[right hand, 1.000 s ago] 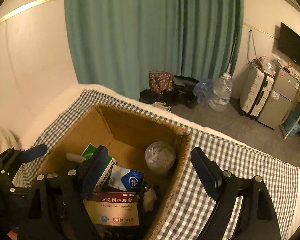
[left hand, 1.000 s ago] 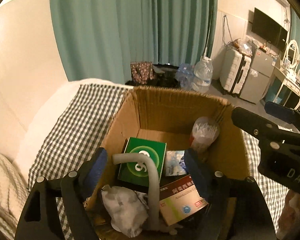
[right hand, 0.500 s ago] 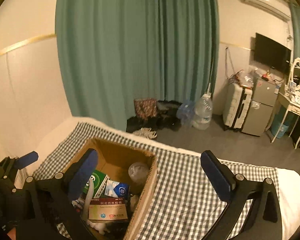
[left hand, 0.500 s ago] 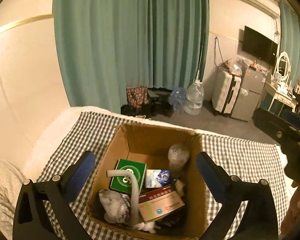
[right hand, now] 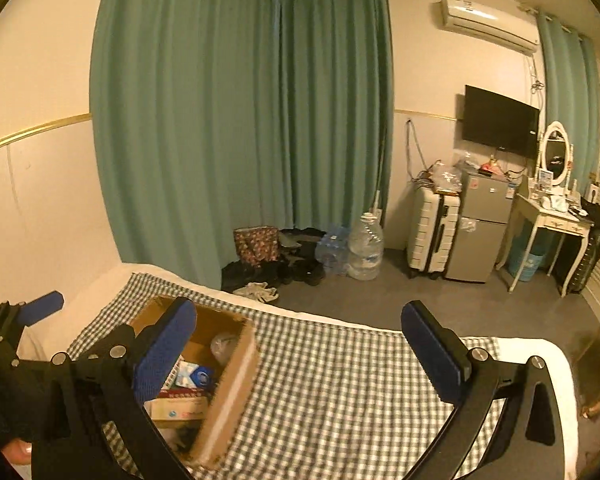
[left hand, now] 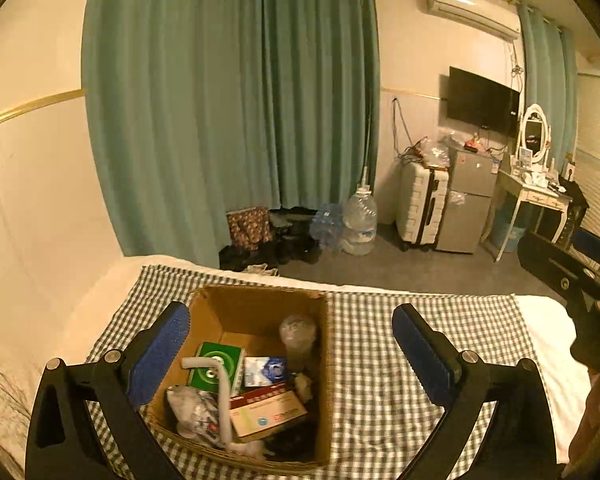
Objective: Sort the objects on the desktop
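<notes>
Both tongs, left [left hand: 290, 350] and right [right hand: 298, 346], gaping empty above cardboard box [left hand: 260, 304] of medicine cartons [left hand: 266, 410].

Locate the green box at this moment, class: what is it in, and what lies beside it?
In the left wrist view, the green box lies inside the cardboard box, left of centre, beside the small blue-and-white packet and behind the red-and-white medicine carton.

Left tongs [left hand: 290, 350] wide apart, empty, above open cardboard box [left hand: 260, 304] on checked cloth [left hand: 380, 380]. Inside: green box [left hand: 214, 366], medicine carton [left hand: 268, 410], white tube [left hand: 222, 396].
</notes>
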`<state>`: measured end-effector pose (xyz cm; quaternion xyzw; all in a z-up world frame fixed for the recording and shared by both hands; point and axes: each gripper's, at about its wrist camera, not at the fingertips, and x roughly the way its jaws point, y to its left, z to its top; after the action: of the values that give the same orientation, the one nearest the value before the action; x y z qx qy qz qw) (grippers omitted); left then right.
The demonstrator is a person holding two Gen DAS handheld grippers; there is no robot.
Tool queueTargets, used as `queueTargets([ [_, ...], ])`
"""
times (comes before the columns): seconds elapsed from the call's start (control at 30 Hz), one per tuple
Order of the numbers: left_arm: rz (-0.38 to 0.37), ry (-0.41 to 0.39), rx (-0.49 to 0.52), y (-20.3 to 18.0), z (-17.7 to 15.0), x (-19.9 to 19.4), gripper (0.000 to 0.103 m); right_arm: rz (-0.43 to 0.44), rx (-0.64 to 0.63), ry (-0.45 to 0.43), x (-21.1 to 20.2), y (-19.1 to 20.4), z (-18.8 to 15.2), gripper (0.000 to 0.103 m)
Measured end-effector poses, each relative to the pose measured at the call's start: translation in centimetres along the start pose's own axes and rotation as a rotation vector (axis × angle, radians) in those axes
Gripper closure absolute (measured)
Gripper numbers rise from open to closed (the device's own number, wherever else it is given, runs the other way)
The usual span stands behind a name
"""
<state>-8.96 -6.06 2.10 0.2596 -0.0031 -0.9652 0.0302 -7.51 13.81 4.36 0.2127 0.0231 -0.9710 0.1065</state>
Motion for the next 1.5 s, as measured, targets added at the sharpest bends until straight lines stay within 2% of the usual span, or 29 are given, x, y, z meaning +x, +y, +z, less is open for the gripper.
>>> queueTargets([
  [0.43,-0.099,-0.016,0.064,-9.0,0.0,-2.2,0.0,-0.117,0.055,-0.032,-6.5,-9.5,-2.1,0.0],
  [0.73,-0.15,-0.034,0.107,-15.0,-0.9,-2.6,0.0,-0.185,0.106,-0.02,-8.6,-16.3,-4.6,0.0],
  [0.93,-0.178,-0.023,0.13,-18.1,-1.7,-2.3,0.0,-0.176,0.15,0.007,-8.5,-19.5,-6.0,0.0],
  [1.17,-0.18,0.002,0.152,-19.9,-2.7,-1.6,0.0,-0.191,0.163,0.023,-8.2,-21.1,-7.1,0.0],
  [1.5,-0.175,0.016,0.149,-19.6,-3.1,-1.1,0.0,-0.194,0.18,0.048,-7.2,-21.3,-7.9,0.0],
])
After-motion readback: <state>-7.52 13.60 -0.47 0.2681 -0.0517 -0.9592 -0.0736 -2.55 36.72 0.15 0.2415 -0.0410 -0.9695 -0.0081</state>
